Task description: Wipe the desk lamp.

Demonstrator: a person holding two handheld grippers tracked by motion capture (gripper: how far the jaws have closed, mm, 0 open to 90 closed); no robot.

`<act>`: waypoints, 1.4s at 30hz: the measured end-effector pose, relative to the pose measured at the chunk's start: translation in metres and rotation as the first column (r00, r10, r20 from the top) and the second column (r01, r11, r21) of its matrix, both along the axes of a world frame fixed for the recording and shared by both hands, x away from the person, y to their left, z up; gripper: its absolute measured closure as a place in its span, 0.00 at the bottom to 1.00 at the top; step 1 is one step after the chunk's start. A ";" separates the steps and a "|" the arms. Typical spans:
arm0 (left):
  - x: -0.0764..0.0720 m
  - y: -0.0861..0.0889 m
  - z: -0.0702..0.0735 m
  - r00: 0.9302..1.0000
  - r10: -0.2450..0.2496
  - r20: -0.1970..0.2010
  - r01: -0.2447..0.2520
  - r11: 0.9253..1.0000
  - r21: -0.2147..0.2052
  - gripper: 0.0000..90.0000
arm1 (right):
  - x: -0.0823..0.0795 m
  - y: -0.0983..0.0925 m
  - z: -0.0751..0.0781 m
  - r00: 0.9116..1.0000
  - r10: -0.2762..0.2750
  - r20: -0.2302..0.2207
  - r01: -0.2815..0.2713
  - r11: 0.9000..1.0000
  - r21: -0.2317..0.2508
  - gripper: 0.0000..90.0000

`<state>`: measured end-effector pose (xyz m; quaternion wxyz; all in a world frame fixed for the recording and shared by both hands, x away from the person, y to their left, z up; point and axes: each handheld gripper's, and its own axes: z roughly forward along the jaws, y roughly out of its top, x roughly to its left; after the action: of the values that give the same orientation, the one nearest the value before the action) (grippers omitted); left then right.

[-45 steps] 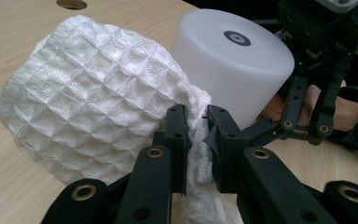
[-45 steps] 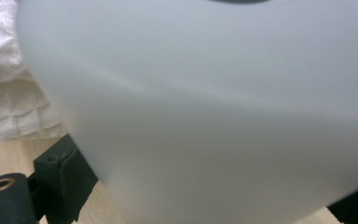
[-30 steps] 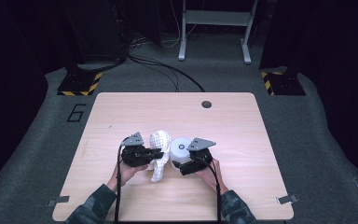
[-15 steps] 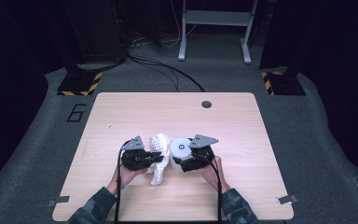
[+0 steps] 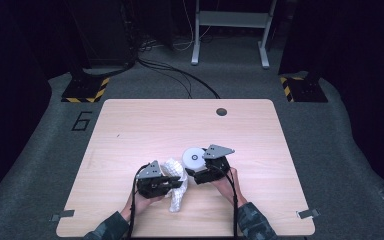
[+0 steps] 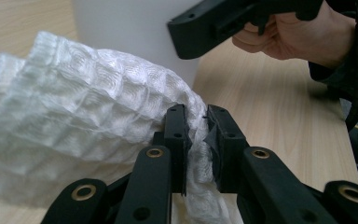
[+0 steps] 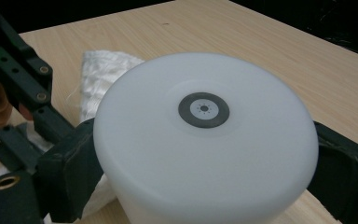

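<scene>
My black fingers (image 6: 175, 128) look like matt plastic; the white wrap (image 6: 88, 121) I pinch is a quilted, translucent film; the white cylinder (image 7: 205, 154) is smooth, satin plastic; the tabletop (image 5: 145, 125) is pale matt wood.

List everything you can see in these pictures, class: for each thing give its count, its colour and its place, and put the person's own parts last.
Table: one, light wood, centre of the high view.
Hole: one, dark, far edge of the table.
Bubble wrap: one piece, white, near edge of the table, pinched in the left gripper.
Round container: one, white with a dark ring on top, beside the bubble wrap, between the right gripper's jaws.
Hazard-striped feet: two, black and yellow, on the floor beyond the table.
Left gripper: one, black, shut on the bubble wrap.
Right gripper: one, black, clasping the round container.
Hands: two, at the near edge.
</scene>
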<state>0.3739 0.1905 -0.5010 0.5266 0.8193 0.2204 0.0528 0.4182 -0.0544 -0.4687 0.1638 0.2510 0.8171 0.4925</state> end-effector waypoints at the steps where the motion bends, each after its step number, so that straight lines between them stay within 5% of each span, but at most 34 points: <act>1: 0.000 0.000 0.000 1.000 0.000 0.000 0.000 1.000 0.000 0.88 | 0.000 0.000 0.000 1.000 0.000 0.000 0.000 1.000 0.000 0.09; 14: -0.013 -0.030 -0.009 0.996 0.013 0.085 -0.011 1.000 -0.018 0.88 | 0.000 0.000 0.000 1.000 -0.001 -0.002 0.001 1.000 -0.001 0.09; 31: -0.016 -0.058 -0.018 0.993 -0.009 0.116 0.011 1.000 -0.017 0.88 | 0.000 0.000 0.000 1.000 0.001 -0.004 -0.001 1.000 -0.004 0.09; 42: -0.017 -0.052 -0.016 0.995 0.013 0.102 -0.010 1.000 -0.027 0.88 | 0.000 0.000 0.000 1.000 0.002 -0.005 -0.002 1.000 -0.002 0.09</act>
<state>0.3569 0.1381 -0.5171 0.5477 0.8073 0.1986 0.0947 0.4179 -0.0544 -0.4688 0.1615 0.2515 0.8182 0.4912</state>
